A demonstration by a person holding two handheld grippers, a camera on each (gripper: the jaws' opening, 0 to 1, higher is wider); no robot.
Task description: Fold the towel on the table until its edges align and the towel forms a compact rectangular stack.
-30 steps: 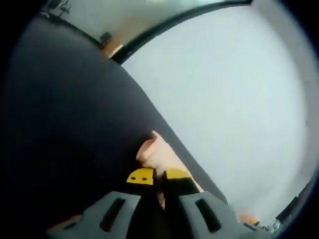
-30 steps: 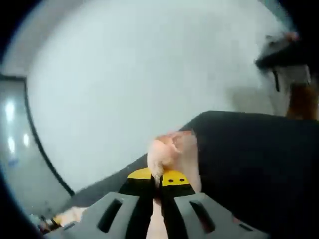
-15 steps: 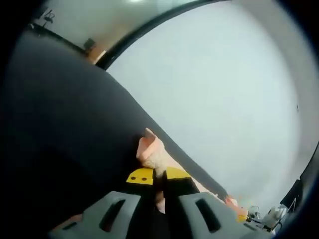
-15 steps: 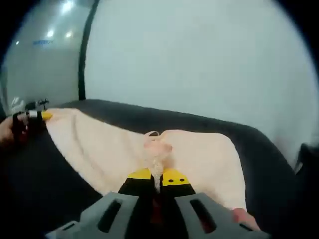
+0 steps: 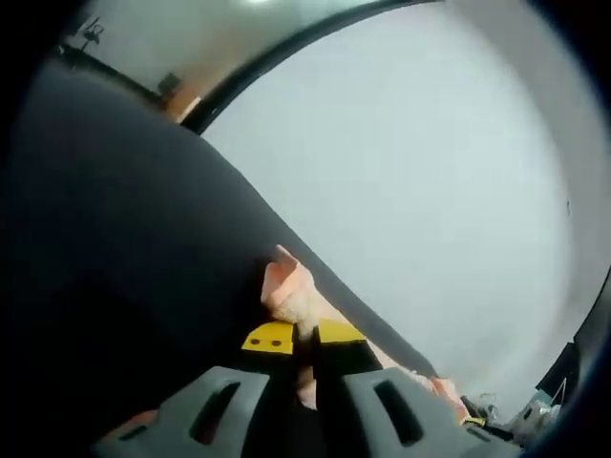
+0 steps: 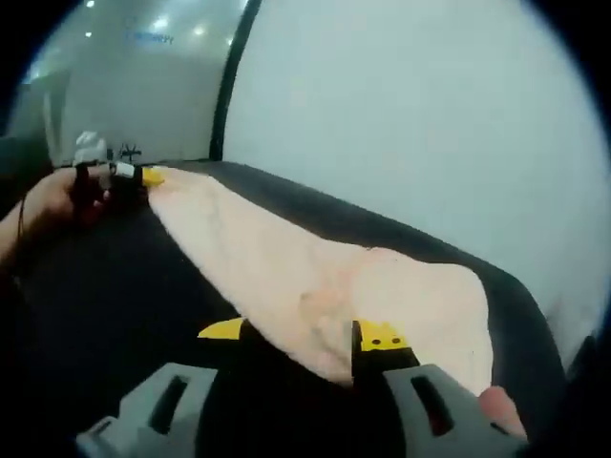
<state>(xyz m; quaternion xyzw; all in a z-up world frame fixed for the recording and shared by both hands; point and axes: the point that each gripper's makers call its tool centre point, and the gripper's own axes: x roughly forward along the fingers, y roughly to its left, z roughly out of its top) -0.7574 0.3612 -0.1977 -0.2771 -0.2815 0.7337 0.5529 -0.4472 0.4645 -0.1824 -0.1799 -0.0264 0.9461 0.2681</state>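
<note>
One fold at least looks partly laid, judging by how the towel lies: a long pale pink band across the dark bench, doubled along its length as far as can be told; edge alignment cannot be checked from here. Right gripper has its jaws spread apart, yellow tips either side of the near towel end, gripping nothing; cloth runs between them, resting on the bench. Left gripper has jaws clenched on a bunched towel corner, pinched just above the yellow tips; that corner sits at the bench edge against a pale grey backdrop. In the right gripper view the left gripper appears at the far end of the towel, with a person's hand on it; towel stretched between the two ends. Judgement: task midway; shape is a long strip, not a compact rectangle; remaining work probably folding the strip end to end, squaring edges, then releasing the left hold.
</note>
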